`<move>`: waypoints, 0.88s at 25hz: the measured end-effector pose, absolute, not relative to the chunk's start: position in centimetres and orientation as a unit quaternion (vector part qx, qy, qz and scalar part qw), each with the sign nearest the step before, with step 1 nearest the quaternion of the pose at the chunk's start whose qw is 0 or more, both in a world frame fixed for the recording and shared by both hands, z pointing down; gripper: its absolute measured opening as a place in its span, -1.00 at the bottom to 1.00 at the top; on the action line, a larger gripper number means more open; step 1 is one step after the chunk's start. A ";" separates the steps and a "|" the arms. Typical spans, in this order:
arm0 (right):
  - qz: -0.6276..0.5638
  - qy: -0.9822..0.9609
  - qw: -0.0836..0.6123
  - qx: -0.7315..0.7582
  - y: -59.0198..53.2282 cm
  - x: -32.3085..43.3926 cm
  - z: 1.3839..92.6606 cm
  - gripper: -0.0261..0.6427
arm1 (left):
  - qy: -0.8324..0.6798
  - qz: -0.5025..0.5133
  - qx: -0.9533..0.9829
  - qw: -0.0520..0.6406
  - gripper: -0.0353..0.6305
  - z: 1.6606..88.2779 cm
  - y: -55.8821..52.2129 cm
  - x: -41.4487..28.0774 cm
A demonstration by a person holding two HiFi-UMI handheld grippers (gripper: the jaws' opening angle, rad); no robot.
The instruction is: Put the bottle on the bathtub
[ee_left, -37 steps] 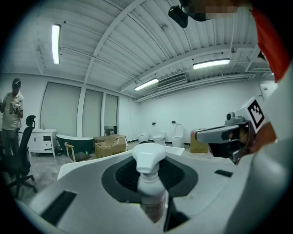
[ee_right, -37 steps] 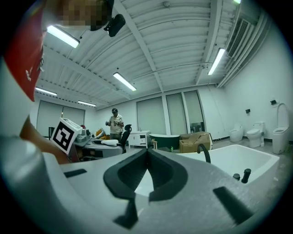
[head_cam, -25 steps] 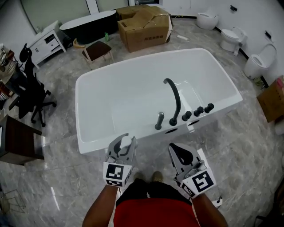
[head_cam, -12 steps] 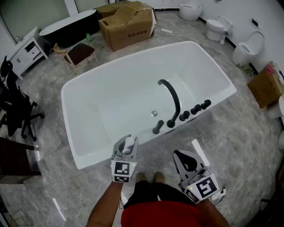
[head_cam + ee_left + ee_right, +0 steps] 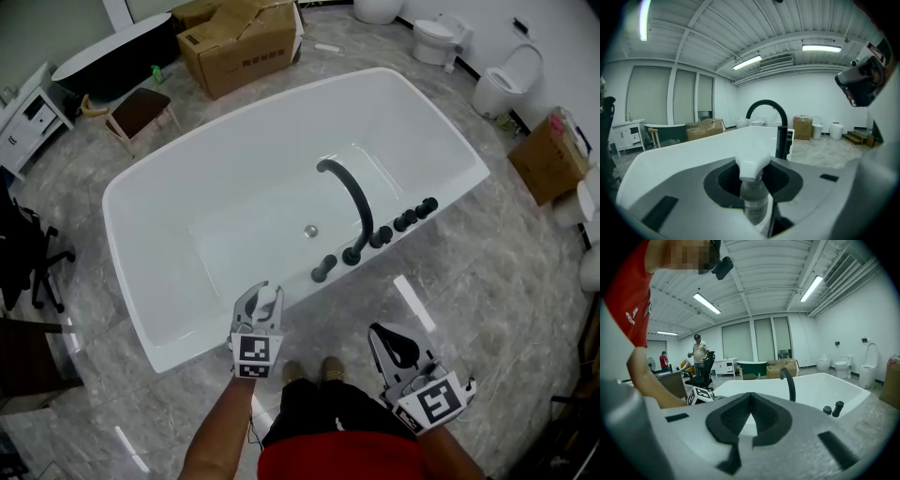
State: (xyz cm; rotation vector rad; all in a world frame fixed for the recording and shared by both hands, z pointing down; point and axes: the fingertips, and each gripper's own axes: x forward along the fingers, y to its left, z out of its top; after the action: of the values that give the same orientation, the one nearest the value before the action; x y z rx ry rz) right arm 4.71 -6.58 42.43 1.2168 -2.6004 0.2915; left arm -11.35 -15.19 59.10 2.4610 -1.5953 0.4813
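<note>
A small clear bottle (image 5: 752, 199) with a white cap (image 5: 267, 300) is held upright in my left gripper (image 5: 260, 307), which is shut on it just in front of the near rim of the white bathtub (image 5: 169, 347). The tub fills the middle of the head view; its black arched faucet (image 5: 349, 202) and black knobs (image 5: 404, 220) stand on the near rim to the right. In the left gripper view the faucet (image 5: 771, 124) rises beyond the bottle. My right gripper (image 5: 398, 345) hangs lower right over the floor, shut with nothing in it.
Cardboard boxes (image 5: 239, 42) and a dark tub (image 5: 112, 56) stand beyond the bathtub. Toilets (image 5: 502, 84) and a box (image 5: 547, 155) line the right side. A black office chair (image 5: 23, 258) is at the left. People (image 5: 698, 357) stand far off in the right gripper view.
The view has shifted so the bathtub sits higher and more to the left. Both grippers have stayed low in front of me, the left still shut on the bottle.
</note>
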 end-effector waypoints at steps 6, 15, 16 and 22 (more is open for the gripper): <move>0.104 -0.890 0.135 0.422 -6.9 4.9 42.9 -0.91 | -0.539 0.154 0.823 0.091 -0.61 60.4 -15.5 -11.8; 0.109 -0.891 0.144 0.417 -6.8 5.1 43.5 -0.91 | -0.534 0.147 0.828 0.086 -0.35 60.7 -14.8 -11.6; 0.109 -0.892 0.144 0.415 -6.7 5.0 43.5 -0.91 | -0.532 0.147 0.829 0.086 -0.31 60.6 -14.7 -11.5; 0.109 -0.895 0.145 0.407 -6.4 4.9 43.7 -0.91 | -0.526 0.148 0.835 0.070 -0.16 59.8 -14.0 -10.9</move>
State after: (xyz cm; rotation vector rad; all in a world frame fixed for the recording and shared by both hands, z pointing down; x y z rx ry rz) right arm 4.93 -6.39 43.68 1.1737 -2.5784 0.3151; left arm -10.93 -13.95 59.75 2.5112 -1.5830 0.4440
